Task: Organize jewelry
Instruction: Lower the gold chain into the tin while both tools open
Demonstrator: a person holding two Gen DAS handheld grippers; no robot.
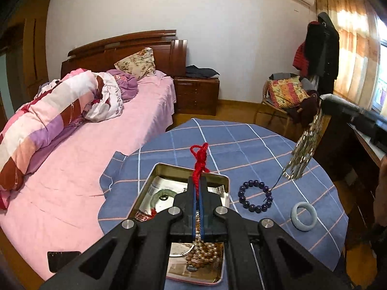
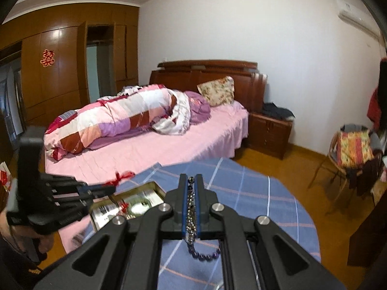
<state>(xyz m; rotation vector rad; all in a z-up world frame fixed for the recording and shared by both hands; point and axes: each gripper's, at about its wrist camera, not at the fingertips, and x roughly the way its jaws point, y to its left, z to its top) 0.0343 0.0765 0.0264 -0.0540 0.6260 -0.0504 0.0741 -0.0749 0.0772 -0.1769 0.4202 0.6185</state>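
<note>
- My left gripper [image 1: 200, 181] is clamped on a red knotted cord [image 1: 199, 159] with limp brown beads hanging below, over the open metal tin [image 1: 154, 176].
- My right gripper [image 2: 192, 181] pinches a slippery silver bead-chain necklace [image 2: 191, 207]; it dangles freely, so I would take it mid-strand.
- Beyond, on the blue checked cloth [image 1: 241, 140], lie a dark-blue bead bracelet [image 1: 256, 196] and a rigid, breakable pale jade bangle [image 1: 303, 215].

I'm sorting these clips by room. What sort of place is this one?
A home bedroom, most likely: a bed with pink sheets and a rolled quilt, a wooden wardrobe along the wall, and a nightstand beside the headboard.
</note>
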